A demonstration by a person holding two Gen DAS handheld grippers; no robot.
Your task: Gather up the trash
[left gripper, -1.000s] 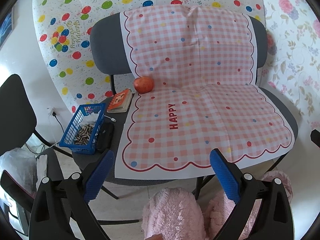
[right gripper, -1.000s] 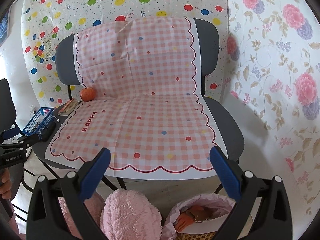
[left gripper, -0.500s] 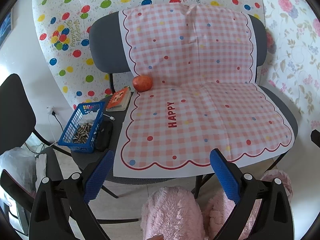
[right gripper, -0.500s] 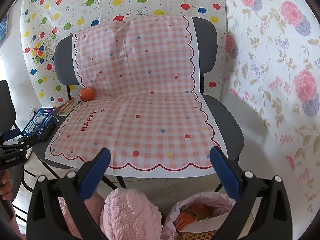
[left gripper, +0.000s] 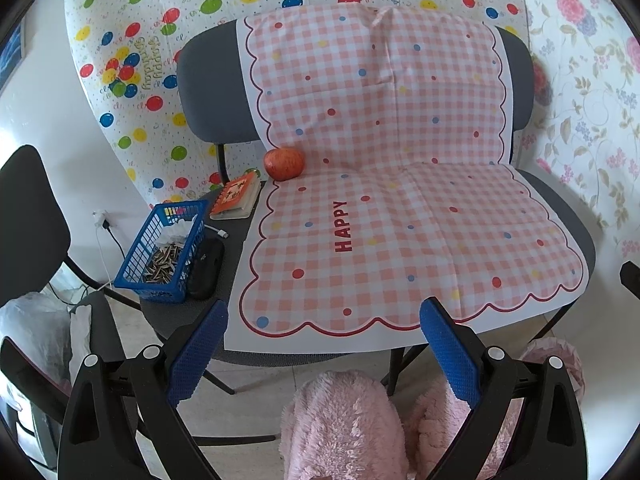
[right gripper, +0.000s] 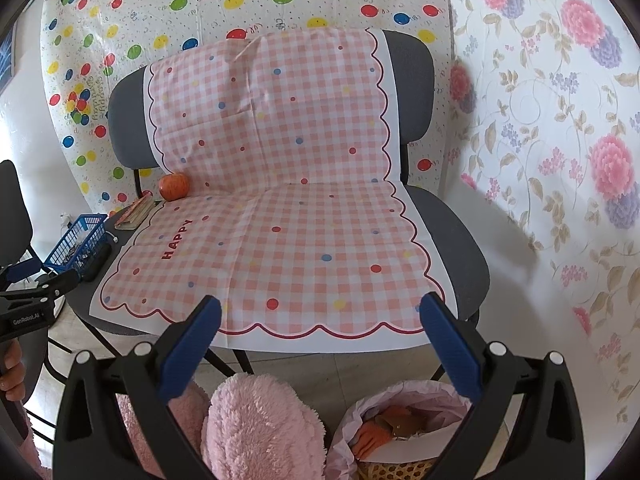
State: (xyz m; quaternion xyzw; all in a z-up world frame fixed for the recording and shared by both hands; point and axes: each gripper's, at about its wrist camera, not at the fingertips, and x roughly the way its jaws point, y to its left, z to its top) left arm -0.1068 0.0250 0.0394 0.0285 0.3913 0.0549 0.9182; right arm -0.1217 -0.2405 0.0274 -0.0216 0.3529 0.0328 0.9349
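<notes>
A pink-lined trash basket stands on the floor at the bottom of the right wrist view, with orange and brown scraps inside; its rim shows low right in the left wrist view. A blue basket on the chair's left side holds sunflower seed shells and white tissue. My left gripper hangs open before the chair's front edge, empty. My right gripper is open too, above the trash basket, holding nothing. The left gripper also appears at the left edge of the right wrist view, held by a hand.
A pink checked "HAPPY" cloth covers the grey chair. An apple, an orange notebook and a black case lie at the chair's left. Pink fluffy slippers are below. Another black chair stands left.
Both views have drifted slightly; the chair sits a little lower and nearer in the right wrist view. Both grippers stay open and empty.
</notes>
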